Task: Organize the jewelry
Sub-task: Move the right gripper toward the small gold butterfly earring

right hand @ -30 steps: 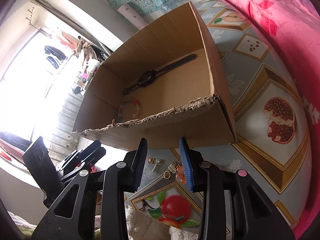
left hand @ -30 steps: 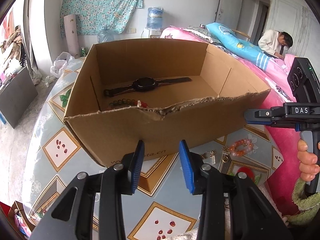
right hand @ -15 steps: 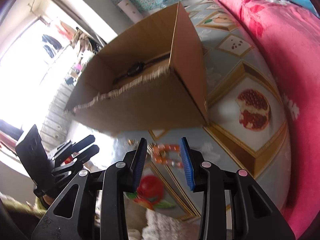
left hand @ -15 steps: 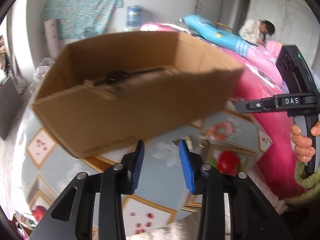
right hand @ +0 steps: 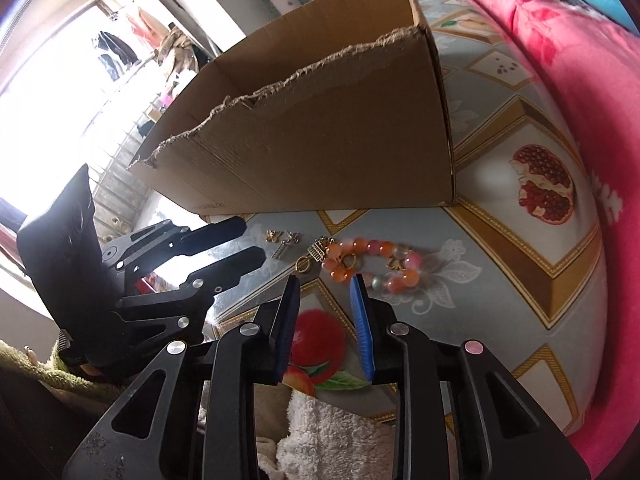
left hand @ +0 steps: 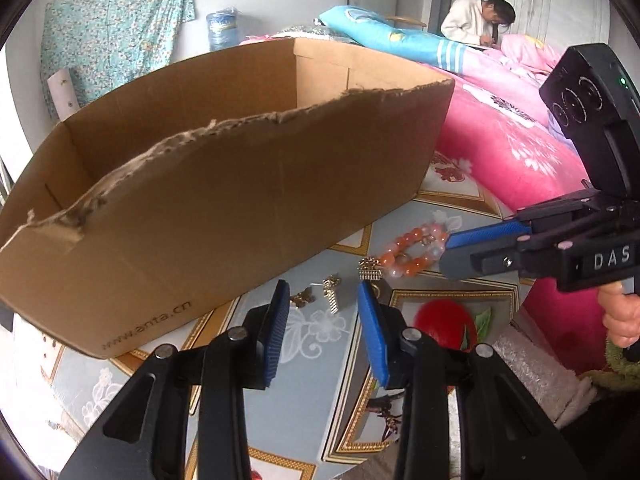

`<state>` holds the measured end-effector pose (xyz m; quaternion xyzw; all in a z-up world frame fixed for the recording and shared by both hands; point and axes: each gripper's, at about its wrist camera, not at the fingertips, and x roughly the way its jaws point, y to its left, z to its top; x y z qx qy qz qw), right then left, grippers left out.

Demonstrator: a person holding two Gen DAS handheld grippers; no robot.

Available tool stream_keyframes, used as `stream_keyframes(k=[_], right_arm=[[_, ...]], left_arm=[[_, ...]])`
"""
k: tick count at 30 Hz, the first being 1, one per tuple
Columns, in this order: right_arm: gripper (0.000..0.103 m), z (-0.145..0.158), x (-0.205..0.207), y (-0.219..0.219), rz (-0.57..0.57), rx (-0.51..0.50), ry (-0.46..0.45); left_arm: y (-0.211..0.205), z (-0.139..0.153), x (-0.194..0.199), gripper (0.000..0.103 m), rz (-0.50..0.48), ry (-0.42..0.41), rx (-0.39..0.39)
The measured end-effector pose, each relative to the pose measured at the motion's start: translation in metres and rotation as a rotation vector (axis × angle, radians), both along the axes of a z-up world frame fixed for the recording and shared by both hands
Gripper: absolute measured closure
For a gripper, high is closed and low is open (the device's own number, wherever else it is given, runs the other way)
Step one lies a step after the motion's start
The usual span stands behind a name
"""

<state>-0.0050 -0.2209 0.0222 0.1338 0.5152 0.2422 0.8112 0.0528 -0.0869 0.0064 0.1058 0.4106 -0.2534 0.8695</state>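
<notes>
**Both grippers near the bead bracelet**

Left wrist view: the left gripper (left hand: 322, 292) is released, above small gold charms (left hand: 331, 298) on the patterned surface (left hand: 316, 364). The orange bead bracelet (left hand: 414, 248) lies beside the cardboard box (left hand: 224, 208).

Right wrist view: the right gripper (right hand: 323, 286) is released and empty, just before the bracelet (right hand: 370, 265).

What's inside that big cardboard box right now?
Only the bare inner walls of the cardboard box show; its torn front wall hides the floor and anything lying on it.
</notes>
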Motion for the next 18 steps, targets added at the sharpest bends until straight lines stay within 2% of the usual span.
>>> stream_keyframes(k=[4, 9, 13, 14, 18], right_arm=[[0.078, -0.002, 0.007, -0.003, -0.006, 0.014, 0.005], [0.078, 0.0, 0.005, -0.006, -0.015, 0.021, -0.005], [0.078, 0.002, 0.003, -0.011, -0.022, 0.021, -0.012], [0.078, 0.002, 0.003, -0.013, -0.022, 0.023, -0.013], [0.078, 0.003, -0.004, -0.01, -0.018, 0.015, -0.026]], left_arm=[[-0.009, -0.006, 0.005, 0.081, -0.024, 0.022, 0.017], [-0.021, -0.015, 0.008, 0.091, -0.032, 0.036, 0.089], [-0.02, -0.017, 0.011, 0.096, -0.022, 0.041, 0.098], [-0.02, -0.017, 0.011, 0.102, -0.02, 0.039, 0.101], [-0.014, -0.015, 0.011, 0.102, -0.011, 0.045, 0.079]])
